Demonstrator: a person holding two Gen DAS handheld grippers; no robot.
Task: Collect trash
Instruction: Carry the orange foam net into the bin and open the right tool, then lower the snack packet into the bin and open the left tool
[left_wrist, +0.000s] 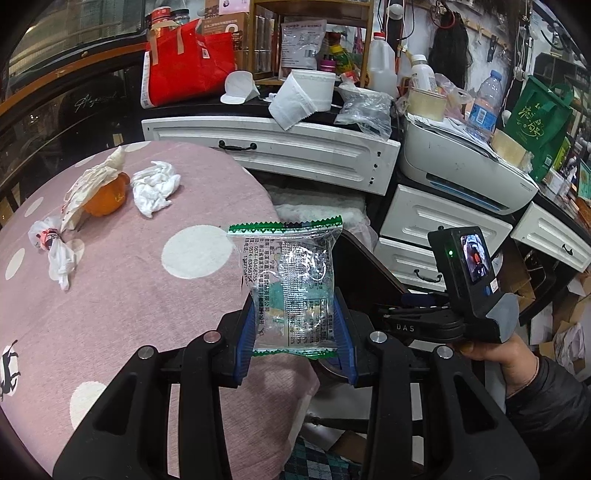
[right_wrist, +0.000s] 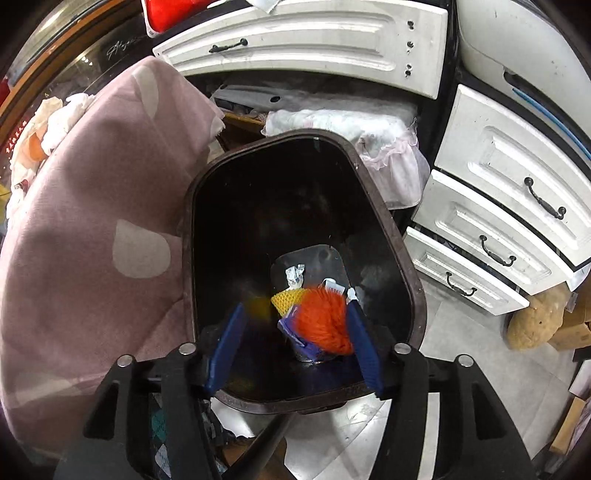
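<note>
My left gripper (left_wrist: 294, 299) is shut on a clear snack wrapper with green zigzag ends (left_wrist: 291, 273), held upright over the edge of the pink dotted table (left_wrist: 129, 288). A crumpled tissue (left_wrist: 155, 186), an orange fruit under a white foam net (left_wrist: 105, 201) and a knotted plastic scrap (left_wrist: 55, 247) lie on the table. My right gripper (right_wrist: 295, 306) stands open over the dark brown bin (right_wrist: 399, 236). A blurred orange foam net (right_wrist: 321, 321) hangs loose beside its right finger. A yellow net (right_wrist: 284, 299) and crumpled paper (right_wrist: 294, 275) lie at the bin's bottom.
White drawers (right_wrist: 498, 221) stand right of the bin, and a white cabinet front (left_wrist: 295, 147) behind it. A printer (left_wrist: 461, 173) sits on the cluttered counter. A hand (left_wrist: 491, 354) holds the right gripper's body at the right. A frilled cushion (right_wrist: 369, 125) lies behind the bin.
</note>
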